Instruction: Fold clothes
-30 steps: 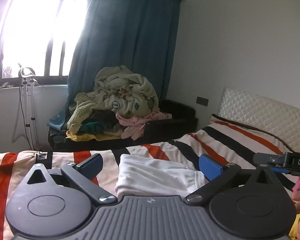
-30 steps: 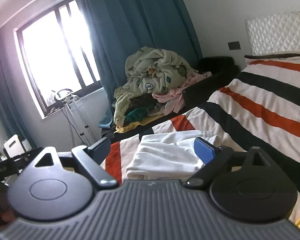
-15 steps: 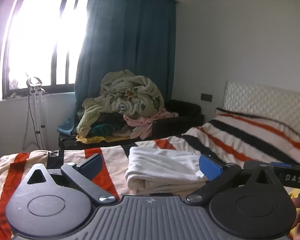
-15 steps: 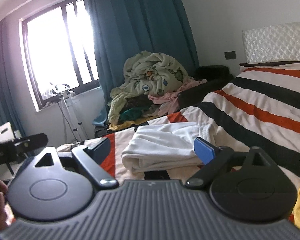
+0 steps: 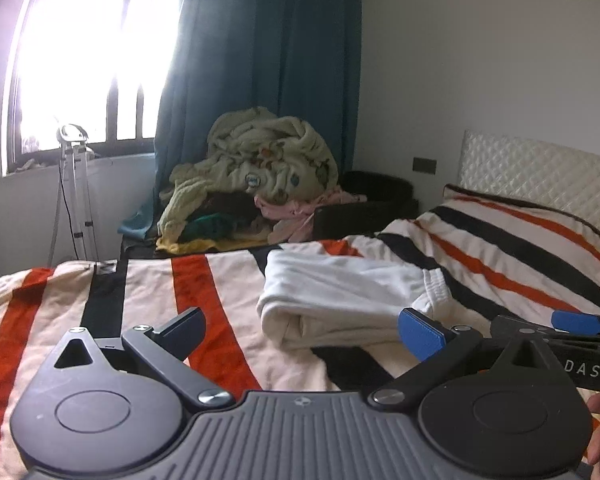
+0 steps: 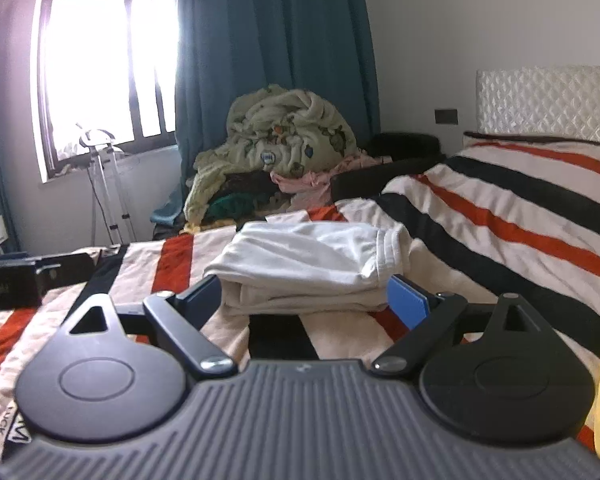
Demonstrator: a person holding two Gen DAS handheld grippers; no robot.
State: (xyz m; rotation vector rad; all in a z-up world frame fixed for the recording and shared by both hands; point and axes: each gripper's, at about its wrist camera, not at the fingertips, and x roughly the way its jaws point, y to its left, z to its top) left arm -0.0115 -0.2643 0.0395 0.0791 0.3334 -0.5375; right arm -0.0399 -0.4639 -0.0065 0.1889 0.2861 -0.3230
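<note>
While both my grippers, left gripper (image 5: 302,330) and right gripper (image 6: 306,294), gape wide and empty, the folded white cotton garment (image 6: 312,264) lies just ahead. Pinching only its top layer (loose) could undo the fold.

1. The left wrist view sits low over the bed (image 5: 228,280), looking level along its fingers (image 5: 420,336) toward the window (image 5: 92,52) and curtain (image 5: 260,60).
2. The right wrist view faces the same way, nearer the white garment (image 6: 312,256).
3. Both share the garment, laundry heap (image 5: 260,168), curtain, window, headboard (image 6: 540,100).
</note>
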